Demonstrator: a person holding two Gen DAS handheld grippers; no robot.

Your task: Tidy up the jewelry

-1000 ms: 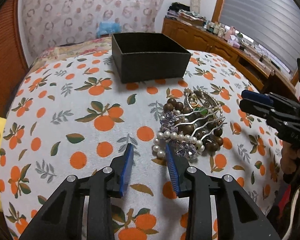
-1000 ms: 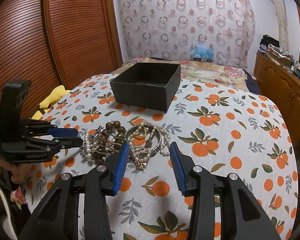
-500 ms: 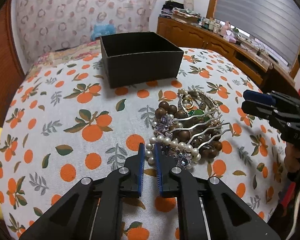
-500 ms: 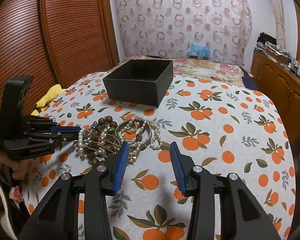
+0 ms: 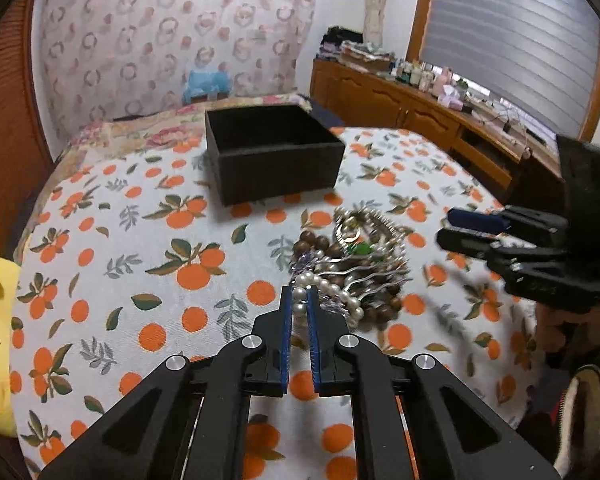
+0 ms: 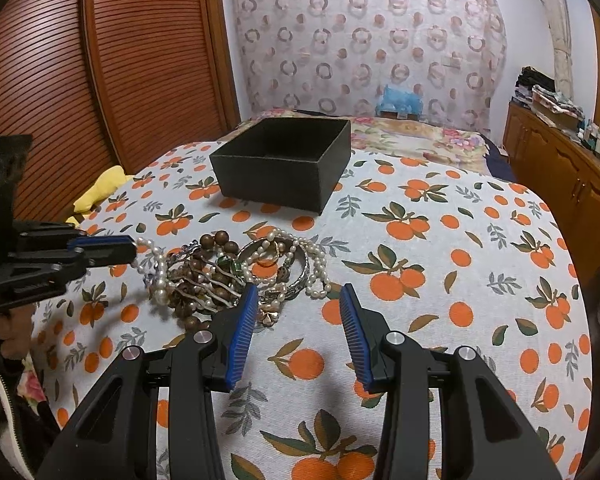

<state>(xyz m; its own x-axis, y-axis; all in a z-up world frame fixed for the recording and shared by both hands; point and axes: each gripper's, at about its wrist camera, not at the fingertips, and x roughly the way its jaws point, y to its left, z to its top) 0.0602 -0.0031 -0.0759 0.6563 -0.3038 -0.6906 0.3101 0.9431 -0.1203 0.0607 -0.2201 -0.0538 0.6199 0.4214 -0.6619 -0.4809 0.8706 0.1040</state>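
Between your left gripper's [image 5: 299, 307] pads, you are clamping the pearl strand [image 5: 329, 295]. Only the right wrist view is showing it lifting; your right gripper [image 6: 296, 307] is hanging apart, empty.

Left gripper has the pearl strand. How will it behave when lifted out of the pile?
The pearl strand will probably hang limp, since it drapes in loops. Pinched in the left gripper, it may drag the wooden beads and bangle it lies tangled with. Round pearls might slip.
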